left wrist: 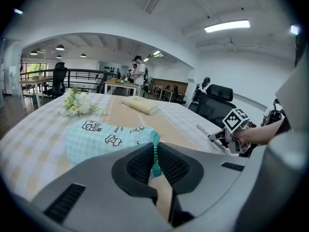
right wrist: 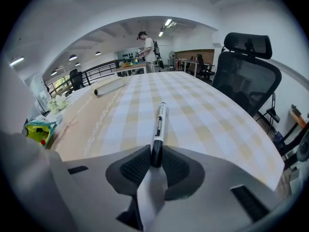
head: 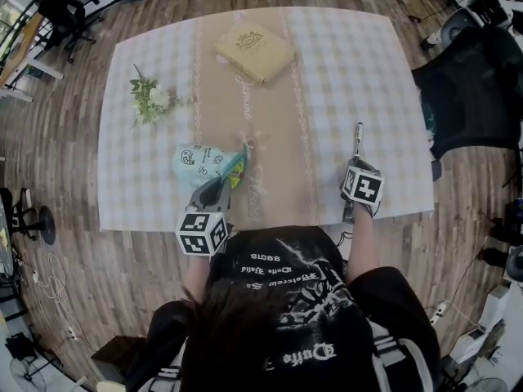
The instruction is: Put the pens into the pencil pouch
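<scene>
- pen (right wrist: 159, 122): light, stiff, smooth barrel; likely to roll or pivot; lies on the right side of the tabletop (head: 343, 64), well apart from the pencil pouch (left wrist: 106, 138)
- right hand-held gripper (right wrist: 155, 154): narrowed onto the pen's black near end; an end grip may droop, mid-barrel looks safer
- pencil pouch: soft, floppy fabric; left hand-held gripper (left wrist: 155, 154) pinches its zipper edge
- count: one pen in view; one pouch; one book (head: 254, 53); one flower sprig (head: 149, 100); two grippers

The person wears a black T-shirt (head: 298, 296) with white letters and pictures. The hair (head: 237, 341) is dark. The left gripper (head: 231, 178) and right gripper (head: 356, 163) are grey, with black bumpy pads (left wrist: 139, 165) and a white cube (head: 203, 233) with black squares.
</scene>
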Action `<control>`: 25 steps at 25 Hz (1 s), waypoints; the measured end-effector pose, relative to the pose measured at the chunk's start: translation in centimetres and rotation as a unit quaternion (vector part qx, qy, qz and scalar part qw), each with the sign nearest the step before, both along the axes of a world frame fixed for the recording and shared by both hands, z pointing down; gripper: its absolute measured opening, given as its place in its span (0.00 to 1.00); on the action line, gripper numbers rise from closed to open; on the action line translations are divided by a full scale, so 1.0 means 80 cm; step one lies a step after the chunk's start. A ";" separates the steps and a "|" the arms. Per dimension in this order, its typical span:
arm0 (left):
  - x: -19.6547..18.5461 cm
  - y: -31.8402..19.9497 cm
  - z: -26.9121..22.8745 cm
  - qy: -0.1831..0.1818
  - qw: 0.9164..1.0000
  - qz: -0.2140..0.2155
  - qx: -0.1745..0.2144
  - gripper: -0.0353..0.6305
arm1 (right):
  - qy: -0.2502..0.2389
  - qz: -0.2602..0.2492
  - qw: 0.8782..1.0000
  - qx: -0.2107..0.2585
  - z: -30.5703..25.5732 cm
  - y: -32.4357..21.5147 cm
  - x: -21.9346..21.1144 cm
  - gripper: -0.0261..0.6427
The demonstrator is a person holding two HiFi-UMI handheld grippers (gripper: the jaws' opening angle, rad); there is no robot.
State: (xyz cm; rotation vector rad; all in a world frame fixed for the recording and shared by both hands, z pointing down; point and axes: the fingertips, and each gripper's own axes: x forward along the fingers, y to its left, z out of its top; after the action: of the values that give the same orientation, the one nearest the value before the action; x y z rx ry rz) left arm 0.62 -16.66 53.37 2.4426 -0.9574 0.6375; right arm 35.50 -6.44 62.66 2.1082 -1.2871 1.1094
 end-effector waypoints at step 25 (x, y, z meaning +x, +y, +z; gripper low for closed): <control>-0.006 0.004 -0.002 0.017 1.000 -0.007 -0.003 0.11 | 0.064 -0.087 0.992 0.068 -0.089 0.006 -0.025 0.14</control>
State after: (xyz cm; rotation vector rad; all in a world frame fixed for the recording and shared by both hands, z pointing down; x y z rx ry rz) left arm 0.16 -16.38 53.20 2.4320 -0.9561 0.5919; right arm 33.48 -5.96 55.53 2.0776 -1.4883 0.8228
